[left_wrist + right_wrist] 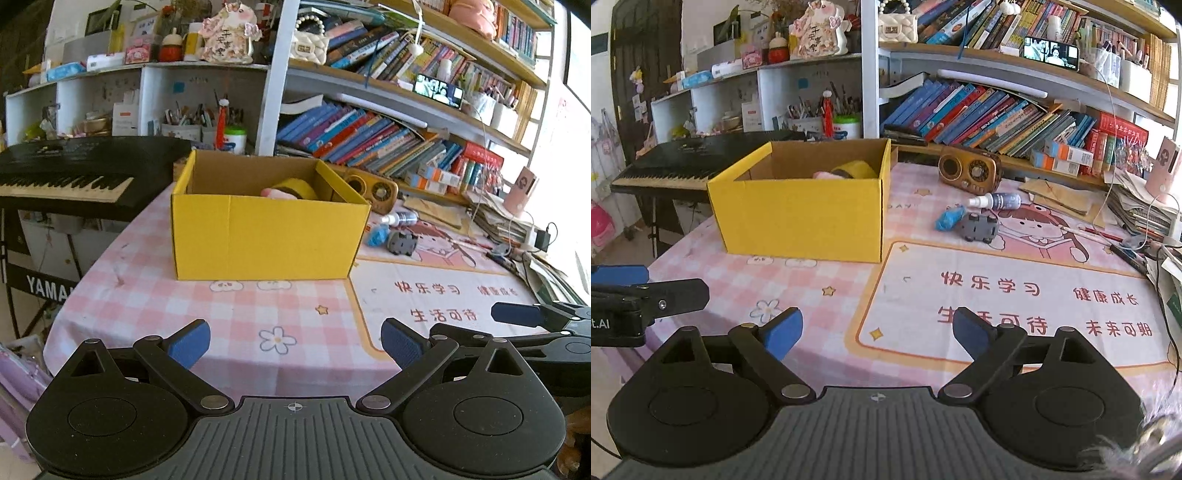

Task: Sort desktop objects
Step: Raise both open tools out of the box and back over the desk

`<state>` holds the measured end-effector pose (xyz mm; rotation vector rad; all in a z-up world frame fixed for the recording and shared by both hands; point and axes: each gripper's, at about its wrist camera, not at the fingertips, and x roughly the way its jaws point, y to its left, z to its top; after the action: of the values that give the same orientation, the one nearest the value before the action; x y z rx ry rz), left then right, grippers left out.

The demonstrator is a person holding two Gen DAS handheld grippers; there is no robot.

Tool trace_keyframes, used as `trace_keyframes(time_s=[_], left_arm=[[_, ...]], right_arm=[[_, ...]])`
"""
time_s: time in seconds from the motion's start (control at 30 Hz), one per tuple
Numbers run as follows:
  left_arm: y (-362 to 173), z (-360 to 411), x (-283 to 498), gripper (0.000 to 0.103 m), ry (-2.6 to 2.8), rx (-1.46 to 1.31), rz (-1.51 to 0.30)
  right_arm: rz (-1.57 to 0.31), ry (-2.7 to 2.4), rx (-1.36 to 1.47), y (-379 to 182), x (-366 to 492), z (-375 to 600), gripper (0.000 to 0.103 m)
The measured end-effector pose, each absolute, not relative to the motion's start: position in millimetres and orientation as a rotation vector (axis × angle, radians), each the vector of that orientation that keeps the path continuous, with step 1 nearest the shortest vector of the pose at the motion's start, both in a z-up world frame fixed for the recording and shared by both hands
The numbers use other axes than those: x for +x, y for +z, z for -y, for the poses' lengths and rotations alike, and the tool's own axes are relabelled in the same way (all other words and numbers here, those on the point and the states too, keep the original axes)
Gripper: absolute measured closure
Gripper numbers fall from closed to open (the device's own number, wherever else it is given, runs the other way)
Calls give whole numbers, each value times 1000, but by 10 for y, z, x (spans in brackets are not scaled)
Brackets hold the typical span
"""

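A yellow cardboard box (266, 236) (801, 218) stands open on the pink checked desk cover, with a yellow tape roll (299, 188) (855, 170) and a pink item (275, 193) inside. To its right lie a blue crumpled object (948, 218) (377, 235), a grey toy car (980, 227) (402, 242) and a small spray bottle (995, 201) (400, 218). My left gripper (295, 343) hovers open near the desk's front edge, nothing between its blue pads. My right gripper (877, 330) is open and empty over the pink desk mat (1015, 295).
A wooden retro radio (969, 173) stands behind the loose items. A black keyboard (74, 173) sits left of the box. Bookshelves (997, 114) line the back. Stacked papers, cables and pens (1137, 214) crowd the right edge.
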<state>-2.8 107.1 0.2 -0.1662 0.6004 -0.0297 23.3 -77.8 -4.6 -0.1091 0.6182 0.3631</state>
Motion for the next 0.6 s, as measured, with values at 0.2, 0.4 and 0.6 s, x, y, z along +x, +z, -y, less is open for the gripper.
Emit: trace_keyframes(time_s=[0.2,0.4,0.6], left_arm=[[9,-1040,-54,2,-41,-152,-594],[-4,-987,-18,2,-75,-135,-609],[-42,-928,35,2,-126,-137,-638]], right_arm=[[-626,346,-131,-55,182,779,10],[-630,312,-141,-66,162,821,6],[-643,285,-136,-85,167,863,6]])
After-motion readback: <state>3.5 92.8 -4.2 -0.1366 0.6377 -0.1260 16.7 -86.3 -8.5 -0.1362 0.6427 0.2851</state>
